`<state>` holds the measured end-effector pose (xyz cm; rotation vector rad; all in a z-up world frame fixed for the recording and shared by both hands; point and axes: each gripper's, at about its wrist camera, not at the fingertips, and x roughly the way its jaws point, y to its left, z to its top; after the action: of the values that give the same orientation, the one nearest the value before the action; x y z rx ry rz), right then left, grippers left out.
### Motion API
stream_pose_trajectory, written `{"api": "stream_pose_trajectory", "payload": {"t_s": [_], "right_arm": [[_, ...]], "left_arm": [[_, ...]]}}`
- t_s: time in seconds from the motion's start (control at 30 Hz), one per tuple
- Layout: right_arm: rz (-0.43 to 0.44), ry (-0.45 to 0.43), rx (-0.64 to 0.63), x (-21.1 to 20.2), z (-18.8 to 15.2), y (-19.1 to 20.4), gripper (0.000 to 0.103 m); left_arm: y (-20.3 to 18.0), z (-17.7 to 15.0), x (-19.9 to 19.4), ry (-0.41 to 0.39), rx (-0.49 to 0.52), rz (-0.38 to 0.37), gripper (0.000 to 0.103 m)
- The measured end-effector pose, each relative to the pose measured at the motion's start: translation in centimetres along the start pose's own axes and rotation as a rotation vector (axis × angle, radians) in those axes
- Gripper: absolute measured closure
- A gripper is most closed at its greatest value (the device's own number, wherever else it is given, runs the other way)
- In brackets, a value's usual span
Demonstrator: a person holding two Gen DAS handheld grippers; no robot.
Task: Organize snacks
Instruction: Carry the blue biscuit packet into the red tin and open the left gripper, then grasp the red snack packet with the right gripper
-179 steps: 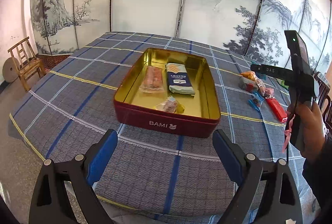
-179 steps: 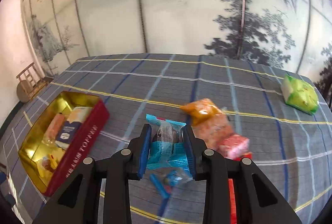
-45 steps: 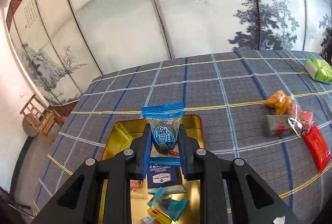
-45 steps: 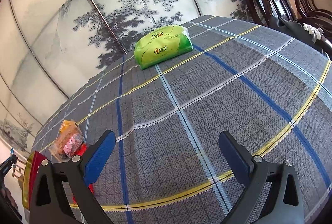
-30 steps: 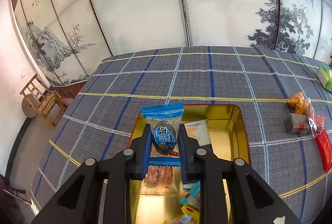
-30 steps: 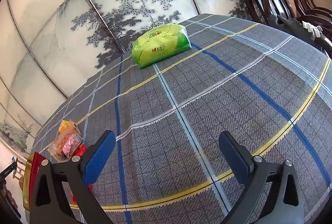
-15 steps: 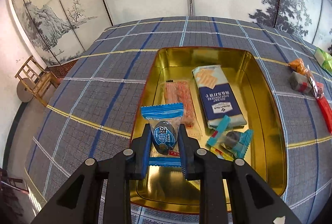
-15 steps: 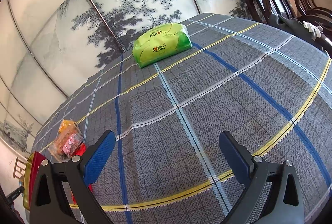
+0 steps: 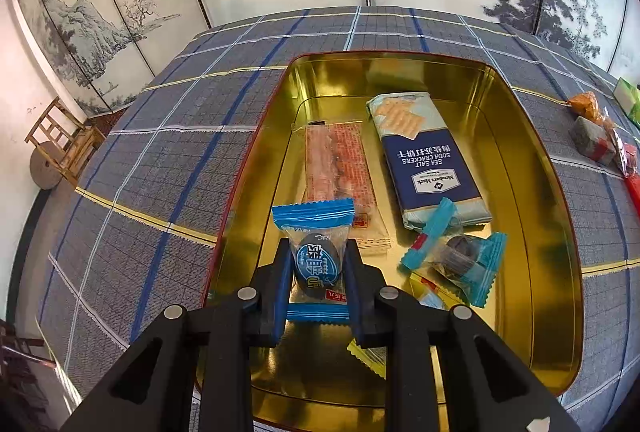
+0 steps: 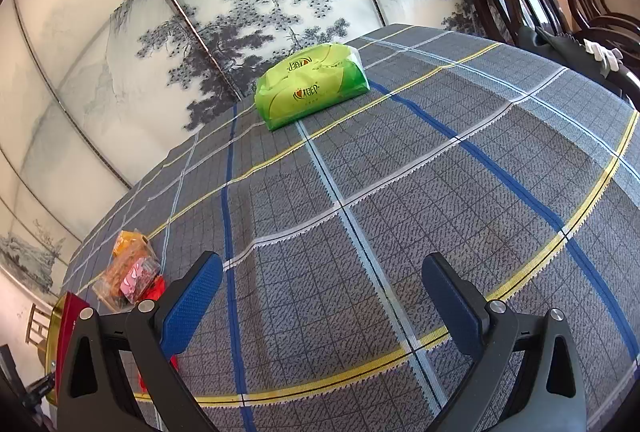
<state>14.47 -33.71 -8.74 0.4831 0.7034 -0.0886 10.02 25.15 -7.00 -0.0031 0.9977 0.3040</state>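
My left gripper (image 9: 316, 268) is shut on a blue-wrapped snack (image 9: 314, 232) and holds it over the near left part of the gold-lined red tin (image 9: 536, 191). In the tin lie a soda cracker pack (image 9: 428, 167), a clear pack of reddish biscuits (image 9: 340, 171), a blue-wrapped sweet (image 9: 460, 260) and a yellow wrapper (image 9: 368, 356). My right gripper (image 10: 320, 296) is open and empty above the plaid tablecloth. Loose snacks (image 10: 128, 272) lie at its far left beside the tin's red corner (image 10: 66, 328); they also show in the left wrist view (image 9: 592, 135).
A green tissue pack (image 10: 312, 87) lies at the far side of the table. Dark wooden chairs (image 10: 532, 3) stand beyond the right edge. A small wooden chair (image 9: 60, 143) stands on the floor at the left. Painted screens close off the back.
My left gripper has come closer and lower over the tin with the blue-wrapped snack still held. My right gripper has stayed open and almost still.
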Motion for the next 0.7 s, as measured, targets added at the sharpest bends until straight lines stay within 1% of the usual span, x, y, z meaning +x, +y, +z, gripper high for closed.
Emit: {"api": "stream_pose_trajectory", "payload": {"t_s": [0.1, 0.33, 0.4, 0.47, 0.53, 0.57, 0.6, 0.63, 0.67, 0.7], "right_arm": [[-0.001, 0.0, 0.001, -0.01, -0.02, 0.0, 0.003], [-0.001, 0.0, 0.0, -0.02, 0.06, 0.0, 0.003], [-0.001, -0.001, 0.0, -0.04, 0.01, -0.02, 0.003], [0.0, 0.0, 0.001, -0.02, 0.08, 0.01, 0.003], [-0.001, 0.002, -0.001, 0.04, -0.01, 0.02, 0.003], [-0.001, 0.004, -0.002, 0.13, -0.09, 0.02, 0.003], [-0.001, 0.005, -0.003, 0.15, -0.15, 0.03, 0.003], [-0.002, 0.005, -0.005, 0.2, -0.31, 0.04, 0.003], [-0.004, 0.002, -0.006, 0.19, -0.3, 0.06, 0.003], [-0.006, -0.002, -0.01, 0.18, -0.36, 0.15, 0.003]], "left_arm": [[0.17, 0.02, 0.27, 0.01, -0.005, -0.006, 0.081], [0.02, -0.16, 0.27, 0.005, 0.001, 0.0, 0.081], [-0.07, -0.18, 0.29, 0.003, 0.007, 0.005, 0.08], [-0.04, -0.24, 0.23, -0.001, 0.005, 0.004, 0.076], [-0.13, -0.33, 0.18, -0.008, 0.004, 0.003, 0.076], [-0.22, -0.39, 0.14, -0.013, 0.004, -0.003, 0.072], [-0.3, -0.44, 0.1, -0.016, 0.005, -0.01, 0.066], [-0.38, -0.47, 0.07, -0.019, 0.005, -0.007, 0.048], [-0.41, -0.46, -0.09, -0.026, 0.001, 0.007, 0.034], [-0.42, -0.44, -0.57, -0.043, -0.003, -0.009, 0.031]]}}
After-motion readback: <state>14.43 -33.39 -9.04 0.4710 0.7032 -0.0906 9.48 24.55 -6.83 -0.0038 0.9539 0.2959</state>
